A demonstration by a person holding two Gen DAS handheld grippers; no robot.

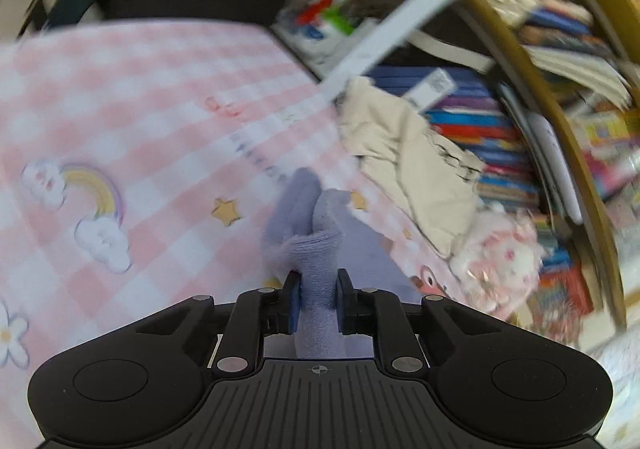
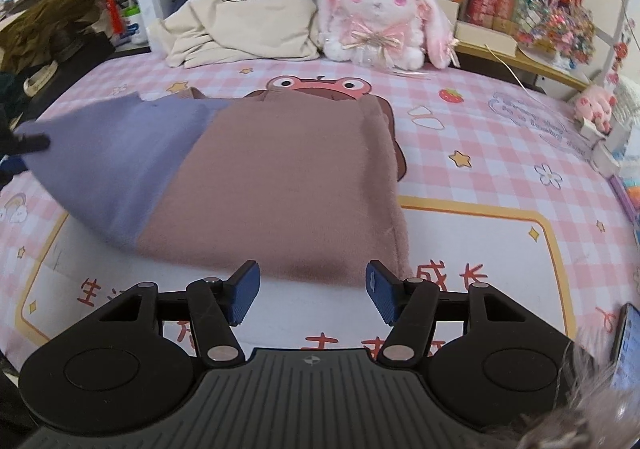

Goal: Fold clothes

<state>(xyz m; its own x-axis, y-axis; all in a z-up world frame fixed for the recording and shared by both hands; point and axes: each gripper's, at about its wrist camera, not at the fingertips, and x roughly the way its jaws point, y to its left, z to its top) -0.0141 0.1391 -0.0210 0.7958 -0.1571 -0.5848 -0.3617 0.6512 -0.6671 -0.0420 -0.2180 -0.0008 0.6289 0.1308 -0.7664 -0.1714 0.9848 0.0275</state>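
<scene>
1. Left tongs [image 1: 316,299] clamped on bunched lavender sleeve [image 1: 308,233], lifted above the pink checked bedsheet [image 1: 140,109].
2. Right tongs [image 2: 312,289] wide open, empty, just short of the garment's near hem.
3. Folded brown-and-lavender garment [image 2: 280,189] lies on bedsheet; plush bunny [image 2: 380,13] and beige cloth [image 2: 240,25] well behind.

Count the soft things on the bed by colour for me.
Purple and brown garment: 1
Beige cloth: 1
Pink and white plush bunny: 1
Total: 3
</scene>
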